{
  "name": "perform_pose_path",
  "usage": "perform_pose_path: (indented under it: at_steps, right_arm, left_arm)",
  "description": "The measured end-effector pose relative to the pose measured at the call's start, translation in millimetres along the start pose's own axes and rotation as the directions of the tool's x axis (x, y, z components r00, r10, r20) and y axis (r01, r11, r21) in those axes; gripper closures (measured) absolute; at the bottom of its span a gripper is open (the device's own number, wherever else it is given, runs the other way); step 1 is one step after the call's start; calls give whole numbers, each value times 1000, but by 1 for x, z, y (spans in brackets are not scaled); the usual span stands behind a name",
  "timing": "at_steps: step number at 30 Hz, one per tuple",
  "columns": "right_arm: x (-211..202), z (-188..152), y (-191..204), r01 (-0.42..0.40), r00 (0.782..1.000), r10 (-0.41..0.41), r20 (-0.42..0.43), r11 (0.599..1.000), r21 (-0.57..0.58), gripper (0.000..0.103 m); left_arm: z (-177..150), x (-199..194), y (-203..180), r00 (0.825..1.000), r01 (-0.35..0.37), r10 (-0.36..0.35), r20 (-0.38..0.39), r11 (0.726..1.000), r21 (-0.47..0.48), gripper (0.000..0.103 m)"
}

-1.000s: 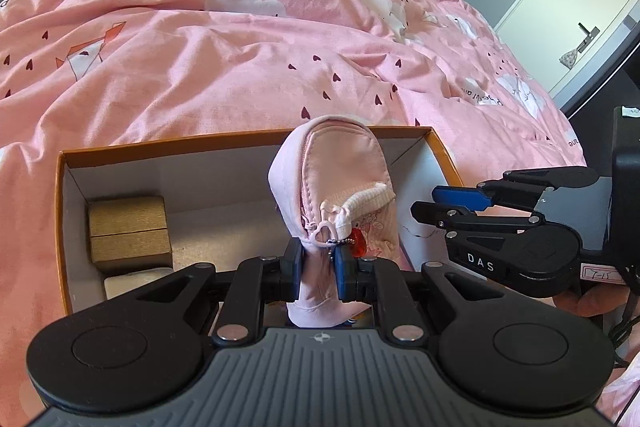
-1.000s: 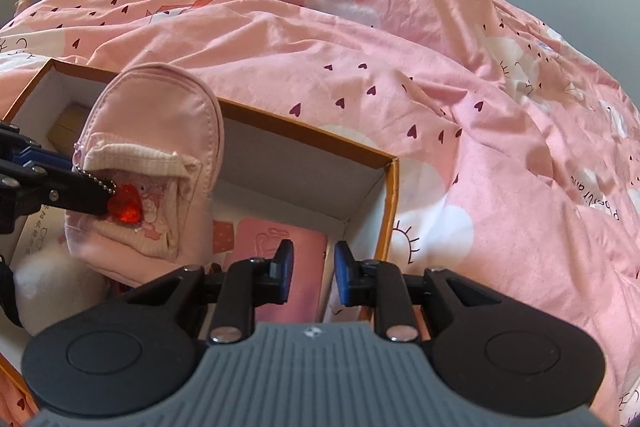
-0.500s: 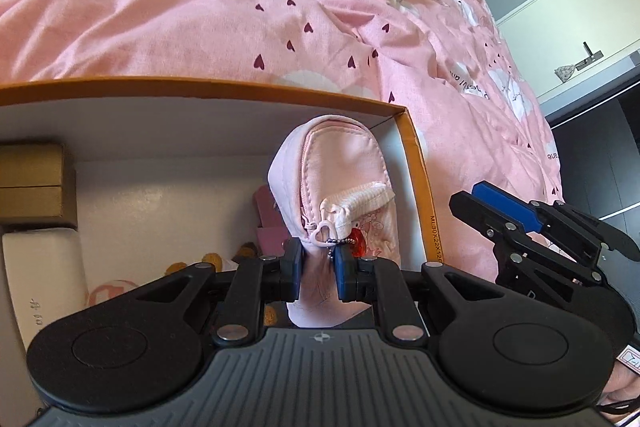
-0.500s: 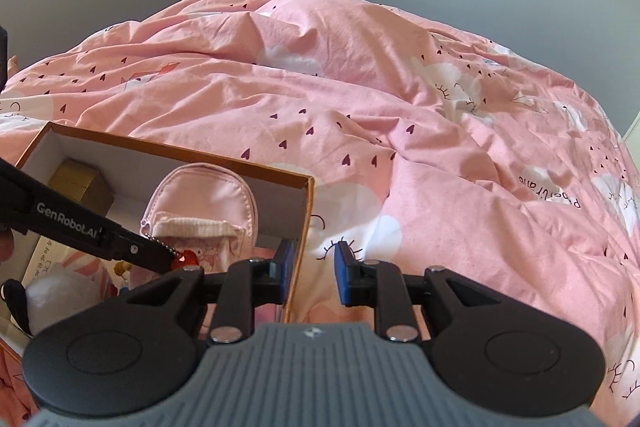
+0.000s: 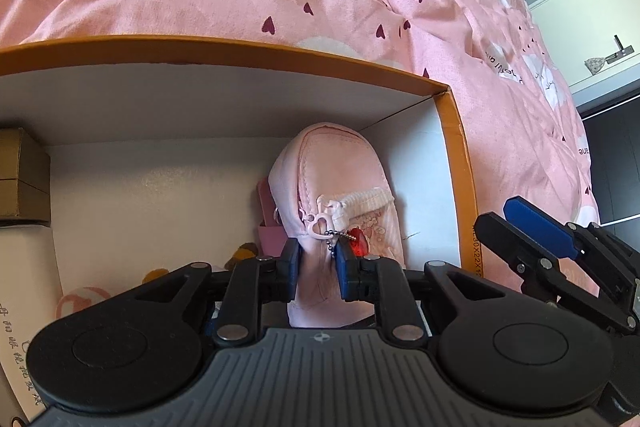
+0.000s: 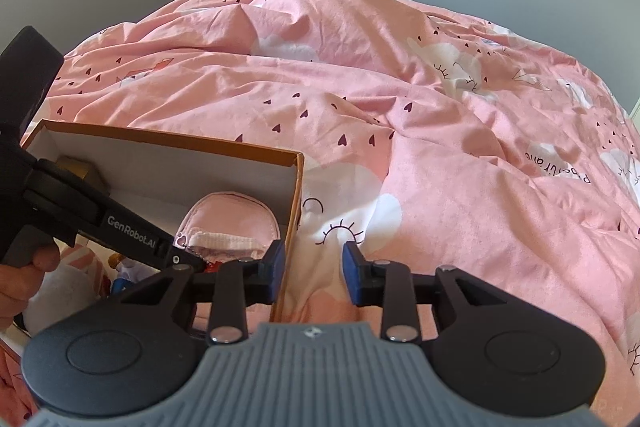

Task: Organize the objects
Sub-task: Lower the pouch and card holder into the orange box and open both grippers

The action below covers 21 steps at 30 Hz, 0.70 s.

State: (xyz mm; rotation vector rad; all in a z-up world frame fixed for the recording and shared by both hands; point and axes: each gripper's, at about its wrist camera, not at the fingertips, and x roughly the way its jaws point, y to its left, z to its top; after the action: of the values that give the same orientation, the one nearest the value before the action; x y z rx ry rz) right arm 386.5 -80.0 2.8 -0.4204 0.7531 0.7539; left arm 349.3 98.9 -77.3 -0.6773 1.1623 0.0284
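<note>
My left gripper (image 5: 318, 267) is shut on a small pink pouch (image 5: 340, 187) with a heart zipper pull and a red charm. It holds the pouch low inside the orange-rimmed cardboard box (image 5: 452, 147), in its right far corner. From the right wrist view the pouch (image 6: 232, 219) sits inside the box (image 6: 296, 187), with the left gripper (image 6: 192, 261) reaching in from the left. My right gripper (image 6: 312, 273) is open and empty, above the box's right wall and the pink duvet.
The box stands on a bed with a pink duvet (image 6: 400, 107). Inside it lie a brown carton (image 5: 24, 179), a white printed box (image 5: 28, 287), a pink flat item (image 5: 266, 227) and small toys (image 6: 120, 267). A cupboard (image 5: 592, 19) stands at the right.
My left gripper has lowered the pouch deeper into the box's right corner. My right gripper has drawn back and up, away from the box, and its jaws have spread a little.
</note>
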Motion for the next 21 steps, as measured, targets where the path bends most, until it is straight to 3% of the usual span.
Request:
perform_pose_path:
  at_steps: [5,10,21]
  right_arm:
    - [3,-2,2,-9,1000,9,-5,1000,-3,68]
    - [0,-3,1,-12,1000,12,3,1000,-2,63]
    - [-24,-7,8,-20,999,20,37,1000,-3,60]
  left_arm:
    - [-1,8,0,999,-32,32,-2,999,-11,69]
    - [-4,3,-3,999,-31,31,23,1000,5,44]
    - [-25,-40,-24,985,-88,71,158,991,103,40]
